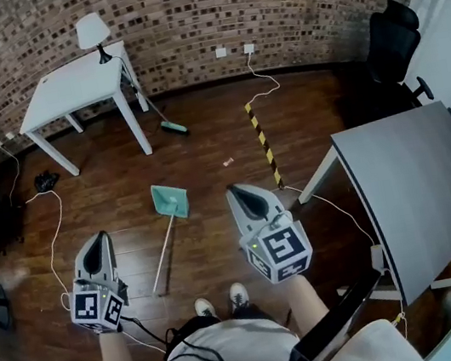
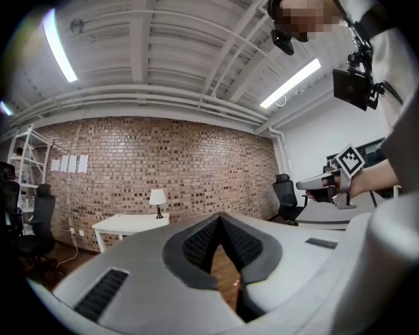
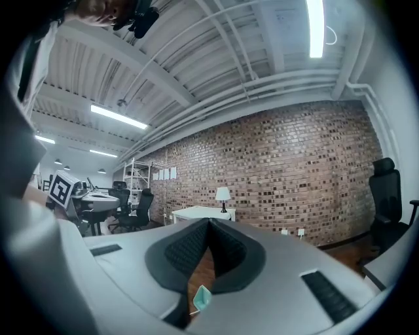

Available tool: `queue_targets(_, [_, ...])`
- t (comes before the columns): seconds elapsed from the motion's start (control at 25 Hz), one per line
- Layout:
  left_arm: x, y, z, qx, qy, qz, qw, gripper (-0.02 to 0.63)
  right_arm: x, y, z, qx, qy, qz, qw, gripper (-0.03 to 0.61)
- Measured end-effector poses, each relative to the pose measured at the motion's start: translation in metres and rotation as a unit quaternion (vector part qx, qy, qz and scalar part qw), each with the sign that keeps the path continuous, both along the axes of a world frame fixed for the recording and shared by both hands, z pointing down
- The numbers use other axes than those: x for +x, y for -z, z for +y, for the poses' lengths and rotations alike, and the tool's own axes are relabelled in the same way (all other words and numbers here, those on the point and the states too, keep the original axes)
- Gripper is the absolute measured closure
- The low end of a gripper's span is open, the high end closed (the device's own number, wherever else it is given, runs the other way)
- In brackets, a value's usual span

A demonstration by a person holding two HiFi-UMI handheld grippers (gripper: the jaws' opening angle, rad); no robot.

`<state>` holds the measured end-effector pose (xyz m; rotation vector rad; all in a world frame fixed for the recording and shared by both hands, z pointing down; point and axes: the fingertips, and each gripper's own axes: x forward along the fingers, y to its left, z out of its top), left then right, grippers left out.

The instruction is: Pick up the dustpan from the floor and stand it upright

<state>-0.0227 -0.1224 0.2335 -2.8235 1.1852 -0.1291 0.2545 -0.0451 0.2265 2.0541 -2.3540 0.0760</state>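
Observation:
A teal dustpan (image 1: pixel 170 200) lies flat on the wooden floor, its pale handle (image 1: pixel 163 256) running toward my feet. My left gripper (image 1: pixel 99 243) is held level to the left of the handle, shut and empty. My right gripper (image 1: pixel 238 191) hovers level to the right of the pan, also shut with nothing in it. In the right gripper view the dustpan (image 3: pixel 201 299) shows small and low between the closed jaw tips (image 3: pixel 209 225). The left gripper view shows its shut jaws (image 2: pixel 220 217) pointing at the brick wall, with the right gripper (image 2: pixel 327 184) at the right edge.
A white table (image 1: pixel 79 87) with a lamp (image 1: pixel 93 33) stands by the brick wall; a teal brush (image 1: pixel 172 127) lies beside it. Yellow-black floor tape (image 1: pixel 263 141), a grey desk (image 1: pixel 421 186) at right, office chairs (image 1: pixel 391 42), and cables (image 1: pixel 53 240) at left.

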Motion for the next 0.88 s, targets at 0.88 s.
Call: queue_targets(0.88, [-0.098, -0.072, -0.036, -0.056, 0.008, -0.045, 0.9974, 0.618, -0.078, -0.017, -0.052, -0.05, 0.012, 0.01, 0.999, 0.595])
